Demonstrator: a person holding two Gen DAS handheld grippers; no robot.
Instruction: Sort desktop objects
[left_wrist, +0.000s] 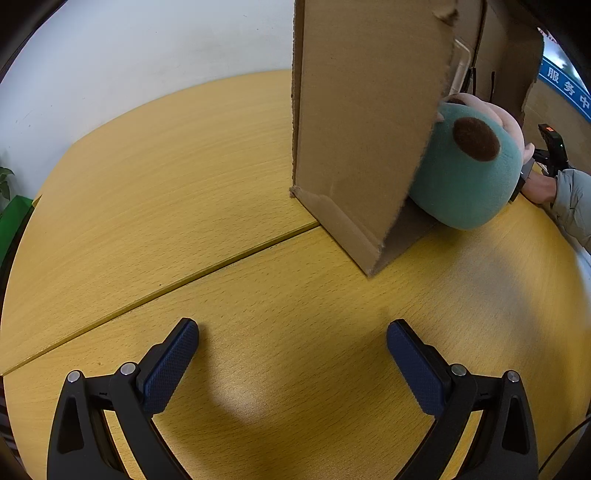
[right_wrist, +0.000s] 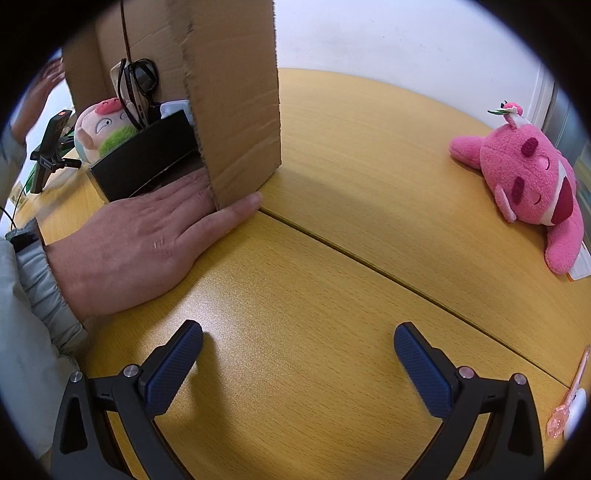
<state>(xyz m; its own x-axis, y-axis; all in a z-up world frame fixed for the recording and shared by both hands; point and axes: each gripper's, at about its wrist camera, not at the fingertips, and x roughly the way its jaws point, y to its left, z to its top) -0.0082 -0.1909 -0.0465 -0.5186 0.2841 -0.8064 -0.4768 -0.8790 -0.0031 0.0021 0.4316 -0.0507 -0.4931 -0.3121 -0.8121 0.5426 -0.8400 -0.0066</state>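
Note:
A cardboard box (left_wrist: 362, 122) lies on its side on the wooden table (left_wrist: 184, 184); it also shows in the right wrist view (right_wrist: 236, 103). A teal and pink plush (left_wrist: 469, 166) sticks out of its opening, also seen as a pig-faced plush (right_wrist: 99, 129). Black sunglasses (right_wrist: 142, 81) and a black box (right_wrist: 147, 158) sit inside. A pink plush bear (right_wrist: 532, 184) lies on the table at the right. My left gripper (left_wrist: 291, 347) is open and empty above bare table. My right gripper (right_wrist: 297, 350) is open and empty.
A bare hand (right_wrist: 147, 240) rests flat against the box's front corner. A pink pen (right_wrist: 569, 398) lies at the right edge. A small black tripod device (right_wrist: 51, 147) stands behind the box. A green plant (left_wrist: 11, 206) is at the far left. A seam (left_wrist: 166, 284) crosses the table.

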